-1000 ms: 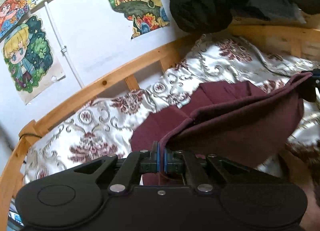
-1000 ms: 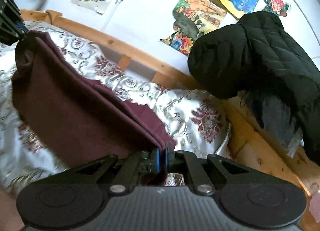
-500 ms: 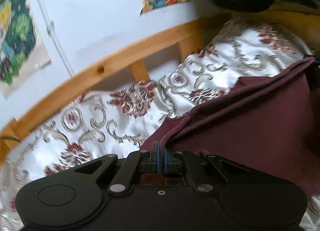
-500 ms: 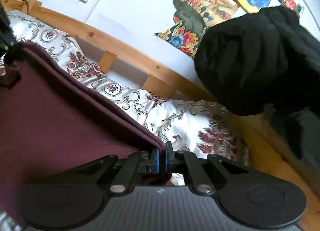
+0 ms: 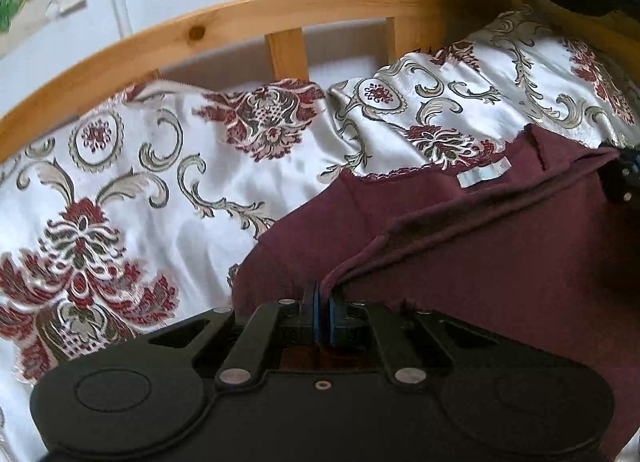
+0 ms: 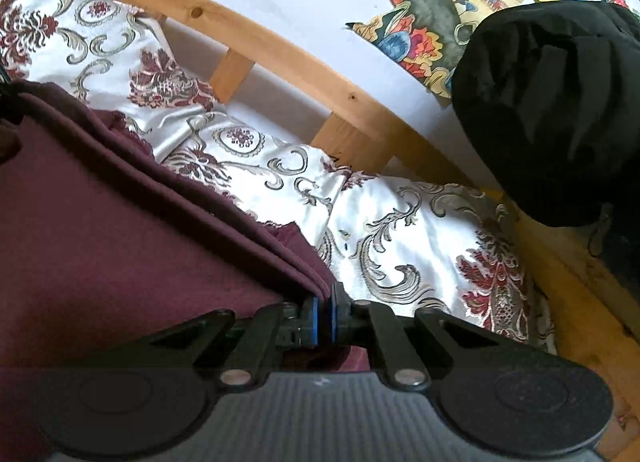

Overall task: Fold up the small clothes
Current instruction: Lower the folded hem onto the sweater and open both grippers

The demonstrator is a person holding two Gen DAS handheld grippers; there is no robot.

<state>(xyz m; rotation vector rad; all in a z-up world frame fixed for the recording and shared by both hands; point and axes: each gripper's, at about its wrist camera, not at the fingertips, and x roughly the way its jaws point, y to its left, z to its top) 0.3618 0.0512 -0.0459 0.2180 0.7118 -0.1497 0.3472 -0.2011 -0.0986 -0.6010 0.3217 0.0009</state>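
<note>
A: Where is the garment?

B: The maroon garment (image 5: 500, 262) is on the bed, spread over the patterned bedspread (image 5: 160, 182). In the left wrist view it fills the part from 3 to 5 o'clock, with a white label (image 5: 482, 174) showing on the layer that lies flat at about 2 o'clock.

A: And the left tongs (image 5: 323, 302)?

B: Pinched tight on a folded edge of the garment, blue pads with only cloth between them. That edge runs up toward 2 o'clock, where the tip of the other tool shows at the frame's border.

A: The right tongs (image 6: 324, 302)?

B: Same: clamped narrow on the opposite corner of the maroon garment (image 6: 120, 242). From there the doubled edge stretches toward 10 o'clock, taut between the two grips.

A: What surrounds it?

B: A wooden bed rail (image 6: 280, 58) runs behind the bedspread, a black padded jacket (image 6: 552, 110) hangs at 2 o'clock in the right view, and colourful drawings (image 6: 436, 14) are stuck on the white wall.
</note>
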